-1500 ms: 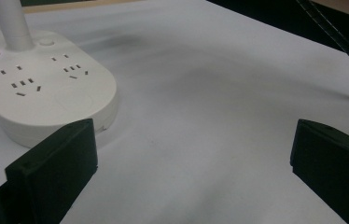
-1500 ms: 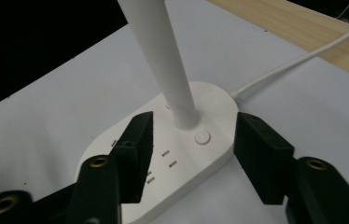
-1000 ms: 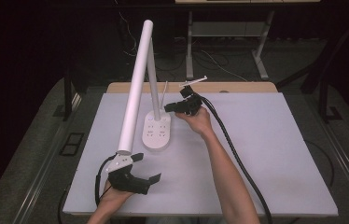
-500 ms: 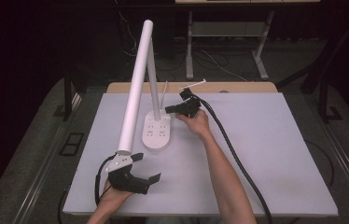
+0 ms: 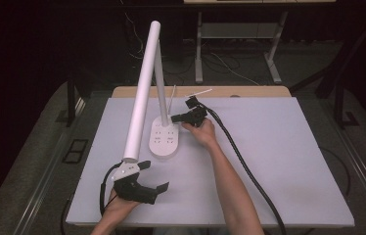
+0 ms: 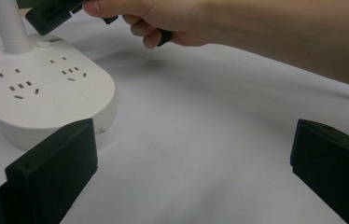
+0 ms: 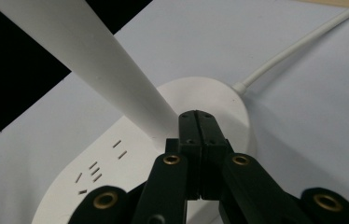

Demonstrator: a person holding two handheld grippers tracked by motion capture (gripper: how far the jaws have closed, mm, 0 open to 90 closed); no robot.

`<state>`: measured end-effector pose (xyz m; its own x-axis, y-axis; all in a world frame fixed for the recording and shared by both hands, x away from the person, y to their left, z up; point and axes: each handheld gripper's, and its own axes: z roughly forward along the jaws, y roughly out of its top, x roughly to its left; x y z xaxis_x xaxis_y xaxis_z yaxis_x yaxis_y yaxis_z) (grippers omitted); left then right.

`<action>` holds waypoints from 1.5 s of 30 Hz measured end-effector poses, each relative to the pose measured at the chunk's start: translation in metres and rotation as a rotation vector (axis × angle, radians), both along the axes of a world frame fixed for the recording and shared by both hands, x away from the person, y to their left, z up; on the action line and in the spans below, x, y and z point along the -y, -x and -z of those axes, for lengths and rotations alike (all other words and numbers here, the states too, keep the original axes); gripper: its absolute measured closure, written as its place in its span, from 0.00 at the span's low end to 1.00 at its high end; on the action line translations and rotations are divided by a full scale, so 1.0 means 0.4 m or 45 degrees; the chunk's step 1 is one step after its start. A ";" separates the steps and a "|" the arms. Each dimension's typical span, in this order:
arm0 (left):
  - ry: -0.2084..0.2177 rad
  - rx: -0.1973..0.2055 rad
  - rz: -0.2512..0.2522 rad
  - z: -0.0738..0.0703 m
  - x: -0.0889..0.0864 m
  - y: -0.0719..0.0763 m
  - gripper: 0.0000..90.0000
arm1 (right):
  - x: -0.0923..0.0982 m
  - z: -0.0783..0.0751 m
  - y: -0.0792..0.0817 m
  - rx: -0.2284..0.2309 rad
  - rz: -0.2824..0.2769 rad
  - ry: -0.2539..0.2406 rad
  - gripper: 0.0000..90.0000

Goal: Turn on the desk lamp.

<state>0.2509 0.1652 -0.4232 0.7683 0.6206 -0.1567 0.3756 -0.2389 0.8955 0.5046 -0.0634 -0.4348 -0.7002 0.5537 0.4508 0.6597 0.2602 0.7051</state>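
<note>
White counter (image 5: 279,161) lying under dim surroundings, carrying a desk lamp base (image 5: 165,142) with sockets, near centre-left; right hand-held gripper (image 5: 177,117), jaws clenched on nothing, hovering at the base's far end beside the stem (image 5: 160,83); base's long axis running near-to-far; left hand-held gripper (image 5: 154,176) resting released, nearer the person

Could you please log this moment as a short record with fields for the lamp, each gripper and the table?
lamp: white desk lamp, oval base with sockets, upright post, long head slanting toward the person
right gripper: shut, empty, tips over the base beside the post
left gripper: open, empty, near the table's front edge
table: white surface
cable: white lamp cable running off the base
</note>
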 end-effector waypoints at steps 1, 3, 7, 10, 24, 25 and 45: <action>0.000 0.000 -0.001 0.000 0.000 0.001 0.00 | -0.002 0.003 0.000 0.002 -0.002 0.002 0.99; 0.001 0.001 -0.001 0.000 -0.001 0.001 0.00 | -0.007 0.009 0.001 0.002 -0.002 0.023 1.00; 0.006 -0.003 -0.010 0.001 -0.001 0.000 0.00 | -0.021 0.006 0.013 0.043 -0.022 0.048 1.00; 0.005 0.000 -0.012 0.000 -0.001 0.001 0.00 | -0.032 0.007 0.021 0.069 -0.020 0.067 1.00; 0.002 0.007 -0.008 -0.001 -0.002 0.003 0.00 | -0.019 0.035 0.022 0.037 0.020 -0.059 1.00; 0.002 0.006 -0.009 -0.001 -0.002 0.003 0.00 | -0.021 0.032 0.023 0.037 0.022 -0.053 1.00; 0.013 0.000 -0.011 0.000 -0.002 0.001 0.00 | 0.060 -0.071 0.036 0.113 0.040 0.012 1.00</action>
